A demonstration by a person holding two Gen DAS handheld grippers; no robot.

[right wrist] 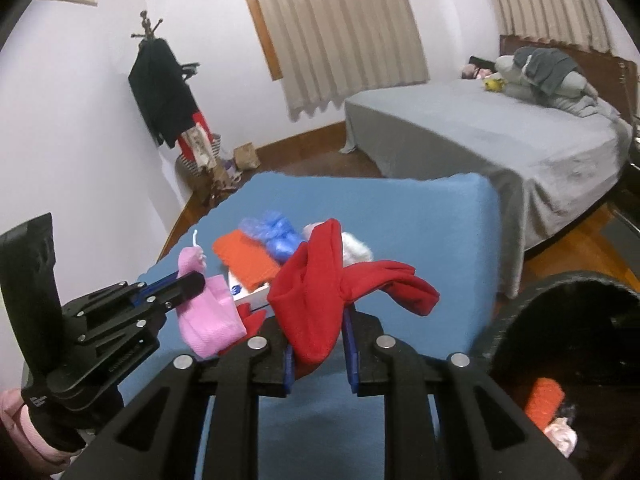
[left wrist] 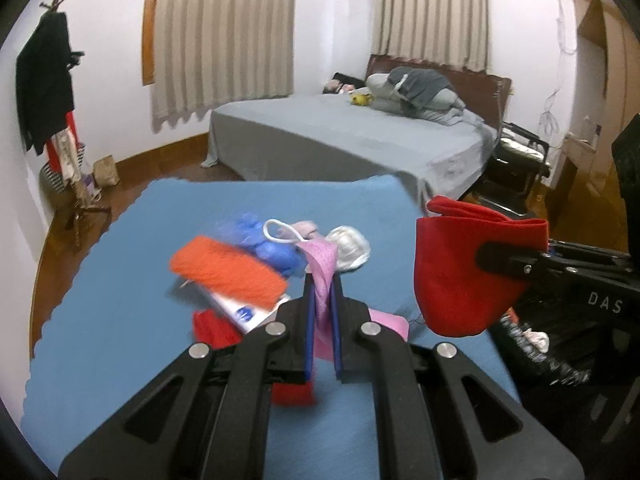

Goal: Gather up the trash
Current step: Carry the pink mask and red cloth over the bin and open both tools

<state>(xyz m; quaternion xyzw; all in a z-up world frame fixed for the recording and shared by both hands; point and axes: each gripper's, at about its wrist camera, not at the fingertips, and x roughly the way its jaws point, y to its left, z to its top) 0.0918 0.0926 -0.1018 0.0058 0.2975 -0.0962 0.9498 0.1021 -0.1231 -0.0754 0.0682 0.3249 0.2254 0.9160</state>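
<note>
Clutching a soft red cloth (right wrist: 316,300), the right hand-held gripper (right wrist: 318,344) pinches it between blue pads, clear above the blue-covered desk (right wrist: 420,240). Beside it, the left hand-held gripper (left wrist: 322,320) is clamped on a pink cloth scrap (left wrist: 322,276). Both hang free, likely bound for the black bin (right wrist: 516,312) at the desk's right edge. More litter (left wrist: 256,256) waits on the desk behind them.

Cloth on cloth

You see a matt red cloth (right wrist: 316,300), a soft pink cloth (left wrist: 322,276), and a matt blue cover (left wrist: 120,320).
</note>
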